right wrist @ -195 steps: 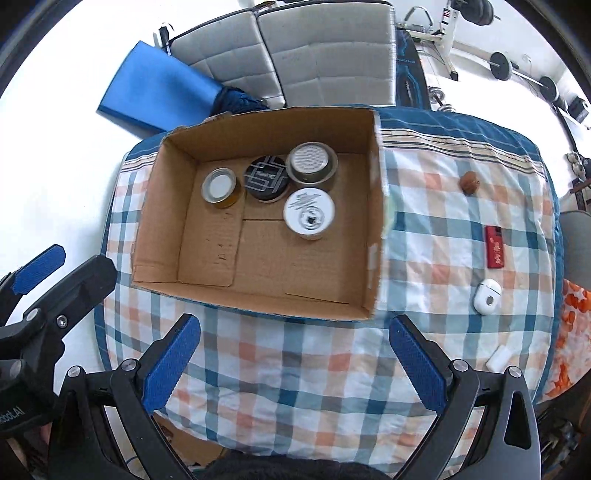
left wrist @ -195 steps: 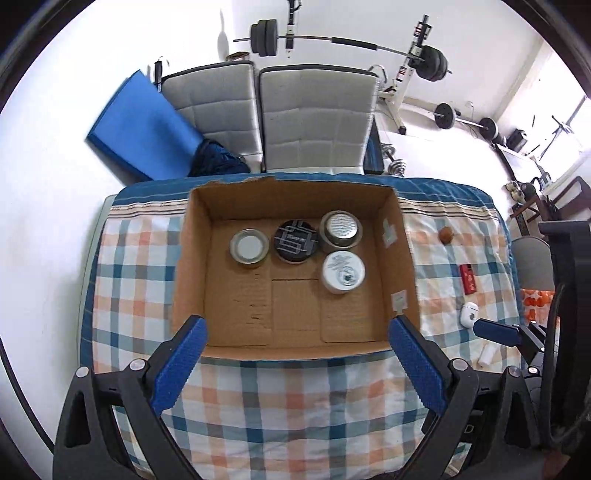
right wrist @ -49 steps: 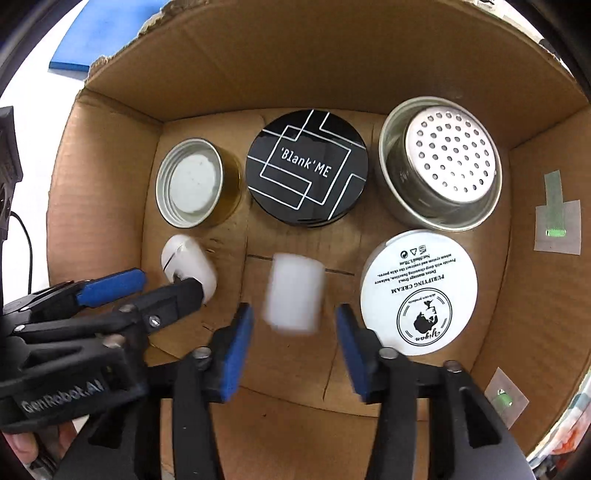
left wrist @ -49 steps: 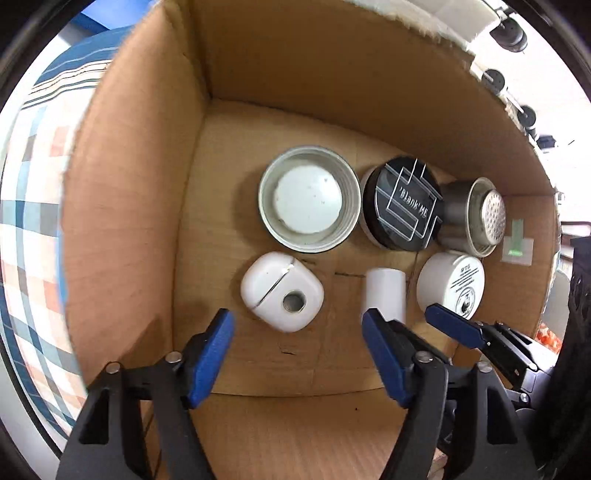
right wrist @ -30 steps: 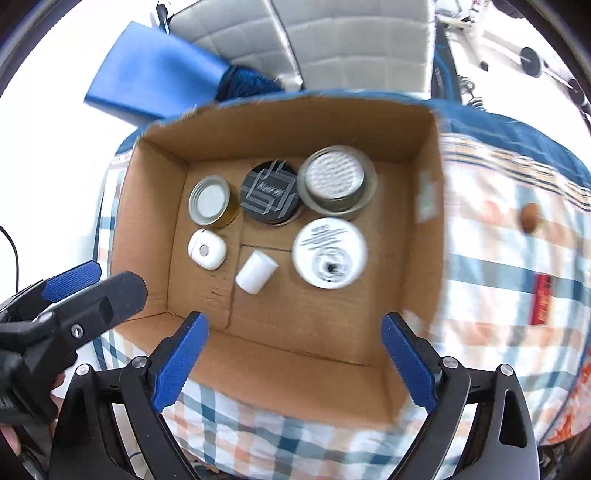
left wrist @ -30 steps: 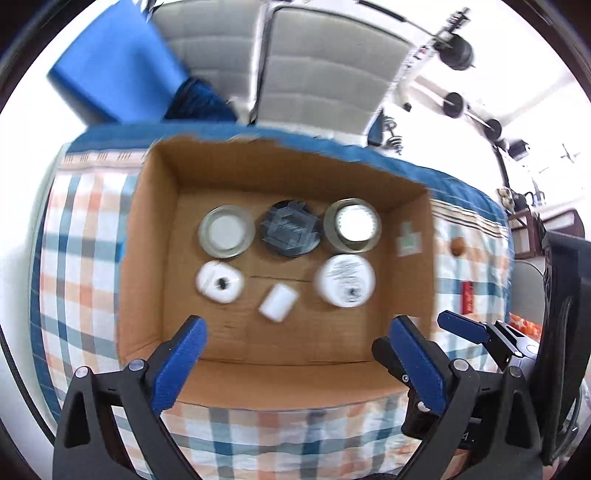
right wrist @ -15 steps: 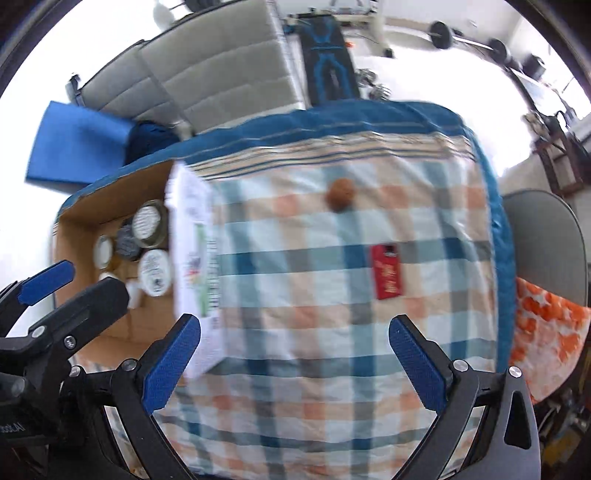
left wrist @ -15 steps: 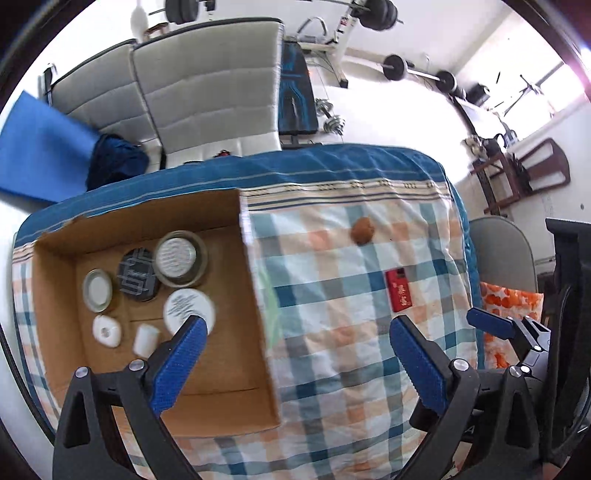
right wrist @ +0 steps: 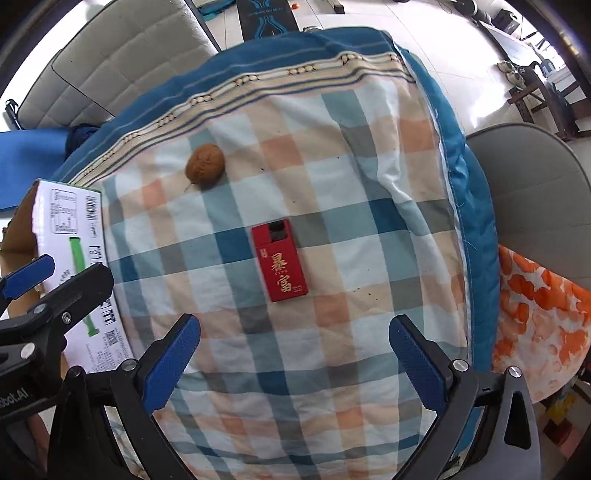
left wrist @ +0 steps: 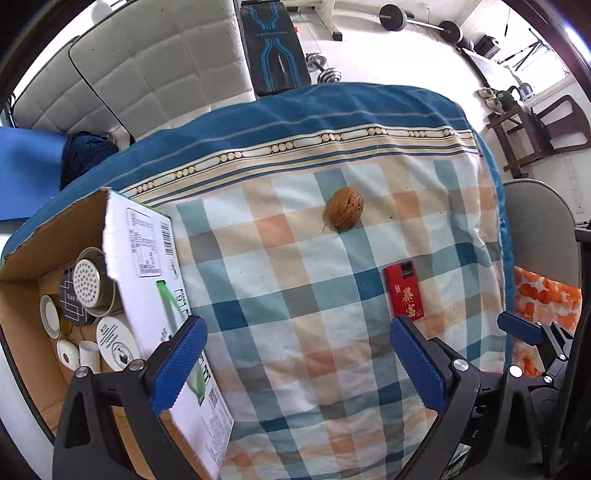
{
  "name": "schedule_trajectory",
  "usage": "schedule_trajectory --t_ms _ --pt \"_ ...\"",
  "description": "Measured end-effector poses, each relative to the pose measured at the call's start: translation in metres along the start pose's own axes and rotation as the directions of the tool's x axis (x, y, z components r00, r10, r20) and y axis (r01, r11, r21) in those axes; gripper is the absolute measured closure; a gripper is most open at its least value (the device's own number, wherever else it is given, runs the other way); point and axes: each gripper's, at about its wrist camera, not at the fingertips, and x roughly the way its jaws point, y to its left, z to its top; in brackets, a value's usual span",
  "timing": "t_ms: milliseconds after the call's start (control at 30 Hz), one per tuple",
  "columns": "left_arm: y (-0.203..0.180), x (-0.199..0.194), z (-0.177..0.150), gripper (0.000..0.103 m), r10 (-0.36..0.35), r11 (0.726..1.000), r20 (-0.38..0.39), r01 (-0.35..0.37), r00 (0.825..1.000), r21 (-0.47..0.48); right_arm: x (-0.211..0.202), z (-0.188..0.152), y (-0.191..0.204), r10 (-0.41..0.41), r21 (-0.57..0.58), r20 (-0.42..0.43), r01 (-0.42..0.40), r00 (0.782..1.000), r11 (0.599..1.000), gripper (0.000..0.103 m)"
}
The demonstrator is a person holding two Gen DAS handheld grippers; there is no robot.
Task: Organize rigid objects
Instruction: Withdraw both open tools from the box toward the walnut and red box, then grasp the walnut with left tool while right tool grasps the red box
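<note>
A brown walnut (left wrist: 344,212) and a red flat box with gold characters (left wrist: 403,292) lie on the checked cloth; both also show in the right wrist view, the walnut (right wrist: 205,167) and the red box (right wrist: 279,264). A cardboard box (left wrist: 147,280) at the left holds several round tins (left wrist: 88,286), a white case (left wrist: 67,352) and a white cylinder (left wrist: 89,356). My left gripper (left wrist: 299,363) is open and empty above the cloth. My right gripper (right wrist: 293,363) is open and empty, just in front of the red box.
The cloth-covered table (right wrist: 369,155) drops off at the right, with a grey chair (right wrist: 532,177) and orange patterned fabric (right wrist: 535,314) beyond. White padded chairs (left wrist: 162,70), a blue mat (left wrist: 26,170) and gym weights (left wrist: 417,20) stand behind.
Both grippers let go of the white case and the white cylinder in the cardboard box, rose out of it open, and swung right over the cloth towards the walnut and red box.
</note>
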Motion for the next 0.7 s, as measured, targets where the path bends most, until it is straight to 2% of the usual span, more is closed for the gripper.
schedule_trajectory --t_ms 333,367,400,433,567,600,700 --pt "0.013 0.034 0.025 0.002 0.094 0.996 -0.04 -0.094 0.995 -0.003 0.059 0.032 -0.001 0.037 0.039 -0.037 -0.036 0.999 0.999 0.001" --pt "0.013 0.036 0.028 0.002 0.102 0.995 -0.039 -0.103 0.994 0.001 0.065 0.033 -0.001 0.057 0.049 -0.044 -0.055 0.997 0.997 0.005" --pt "0.012 0.039 0.03 0.002 0.107 0.994 -0.038 -0.107 0.994 0.007 0.072 0.034 -0.002 0.091 0.07 -0.065 -0.086 0.994 0.994 0.02" --pt "0.011 0.041 0.033 0.002 0.11 0.994 -0.037 -0.11 0.993 0.011 0.078 0.034 -0.002 0.107 0.081 -0.083 -0.101 0.991 0.992 0.041" --pt "0.004 0.05 0.042 0.002 0.114 0.993 -0.035 -0.113 0.993 0.033 0.082 0.037 -0.004 0.085 0.094 -0.073 -0.078 0.994 0.993 0.053" --pt "0.001 0.052 0.044 0.002 0.11 0.993 -0.035 -0.109 0.993 0.041 0.08 0.039 -0.004 0.074 0.083 -0.074 -0.068 0.994 0.994 0.063" --pt "-0.007 0.058 0.052 0.002 0.078 0.996 -0.037 -0.076 0.996 0.05 0.075 0.051 -0.014 0.061 0.084 -0.084 -0.054 0.995 0.995 0.064"
